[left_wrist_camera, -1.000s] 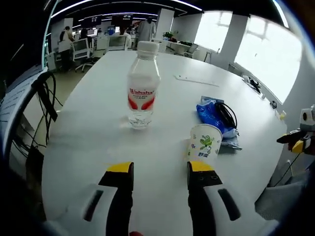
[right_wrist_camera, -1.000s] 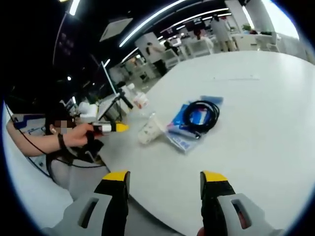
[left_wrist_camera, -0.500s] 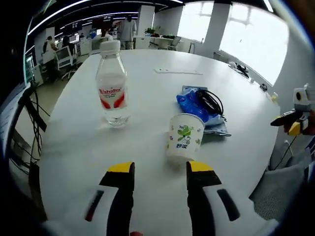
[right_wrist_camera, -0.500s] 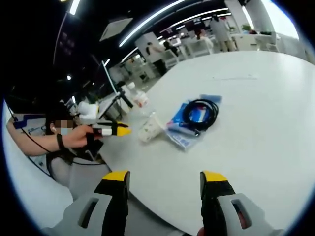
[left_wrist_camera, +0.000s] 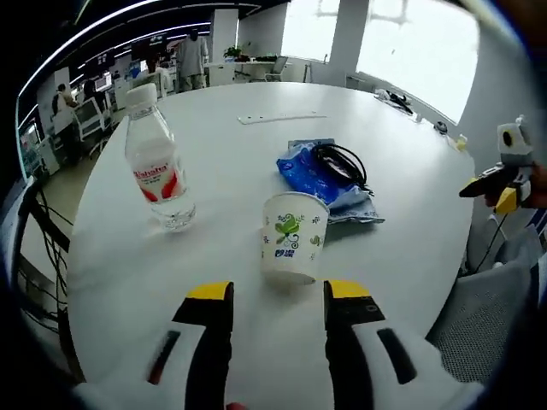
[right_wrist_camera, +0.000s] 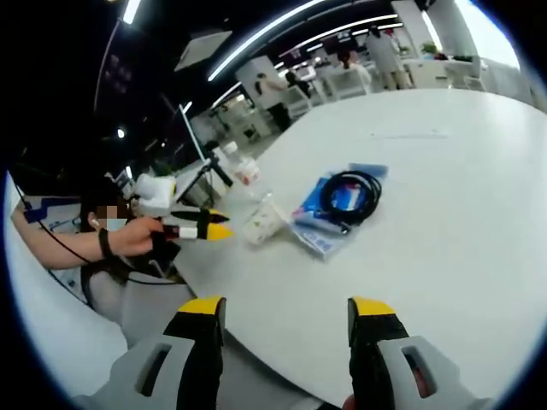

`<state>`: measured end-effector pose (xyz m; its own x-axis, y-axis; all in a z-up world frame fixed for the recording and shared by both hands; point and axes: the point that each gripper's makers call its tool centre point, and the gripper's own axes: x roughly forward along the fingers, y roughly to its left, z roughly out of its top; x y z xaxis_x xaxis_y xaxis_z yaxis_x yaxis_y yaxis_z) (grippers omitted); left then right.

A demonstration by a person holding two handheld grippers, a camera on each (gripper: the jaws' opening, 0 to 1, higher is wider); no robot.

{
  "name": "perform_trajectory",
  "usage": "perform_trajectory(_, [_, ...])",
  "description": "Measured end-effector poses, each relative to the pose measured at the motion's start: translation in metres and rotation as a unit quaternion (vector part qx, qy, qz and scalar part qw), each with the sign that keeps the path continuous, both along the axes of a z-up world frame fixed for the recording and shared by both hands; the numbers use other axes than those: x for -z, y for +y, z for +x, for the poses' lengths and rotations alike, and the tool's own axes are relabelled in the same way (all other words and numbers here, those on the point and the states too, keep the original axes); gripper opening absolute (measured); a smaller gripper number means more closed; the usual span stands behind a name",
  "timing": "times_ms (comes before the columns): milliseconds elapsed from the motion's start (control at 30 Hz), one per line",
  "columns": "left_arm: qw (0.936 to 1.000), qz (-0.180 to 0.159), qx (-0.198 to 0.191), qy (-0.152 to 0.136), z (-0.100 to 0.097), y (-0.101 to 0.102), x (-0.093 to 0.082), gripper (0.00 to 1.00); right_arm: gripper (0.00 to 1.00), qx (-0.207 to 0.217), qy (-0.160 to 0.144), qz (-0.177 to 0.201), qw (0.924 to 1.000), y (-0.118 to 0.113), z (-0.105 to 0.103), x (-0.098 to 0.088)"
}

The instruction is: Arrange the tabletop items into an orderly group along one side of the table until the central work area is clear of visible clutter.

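Observation:
A white paper cup (left_wrist_camera: pixel 291 237) with a green print stands upright just ahead of my left gripper (left_wrist_camera: pixel 278 295), which is open, the cup opposite the gap between its jaws. A clear water bottle (left_wrist_camera: pixel 158 162) with a red label stands upright to the cup's left. Beyond the cup a blue packet (left_wrist_camera: pixel 318 177) lies flat with a coil of black cable (left_wrist_camera: pixel 344 162) on it. My right gripper (right_wrist_camera: pixel 286 307) is open and holds nothing, off the table's near edge. In its view the cup (right_wrist_camera: pixel 263 224), packet (right_wrist_camera: pixel 327 215), cable (right_wrist_camera: pixel 352 192) and left gripper (right_wrist_camera: pixel 214 231) appear.
The round white table (left_wrist_camera: pixel 410 171) has a thin flat sheet (left_wrist_camera: pixel 269 118) lying farther back. The right gripper (left_wrist_camera: pixel 494 191) hovers past the table's right edge. A person's hand (right_wrist_camera: pixel 137 235) holds the left gripper. Office desks, chairs and people stand in the background.
The left gripper view has swung right and closer, so the cup now sits in front of the jaws and the bottle lies off to the left. In the right gripper view, the left gripper has edged toward the cup.

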<state>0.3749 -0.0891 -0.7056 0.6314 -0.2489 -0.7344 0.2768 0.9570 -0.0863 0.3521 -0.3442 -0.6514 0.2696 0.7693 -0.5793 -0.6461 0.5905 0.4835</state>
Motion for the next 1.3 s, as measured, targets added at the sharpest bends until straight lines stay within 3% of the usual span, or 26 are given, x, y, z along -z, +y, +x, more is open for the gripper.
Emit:
perform_trajectory(233, [0.9994, 0.012, 0.032, -0.004, 0.008, -0.009, -0.006, 0.42, 0.58, 0.003, 0.0, 0.001, 1.0, -0.002, -0.002, 0.0])
perform_trajectory(567, [0.998, 0.025, 0.057, 0.013, 0.026, -0.025, 0.001, 0.43, 0.58, 0.006, 0.0, -0.001, 1.0, -0.006, -0.004, 0.001])
perform_trajectory(1133, [0.9965, 0.045, 0.039, 0.058, 0.04, -0.03, 0.035, 0.45, 0.58, -0.002, 0.014, -0.015, 0.9998, -0.018, -0.017, 0.009])
perform_trajectory(1300, [0.996, 0.046, 0.035, 0.068, 0.041, -0.032, 0.042, 0.4, 0.58, -0.004, 0.015, -0.02, 0.9997, -0.02, -0.014, 0.007])
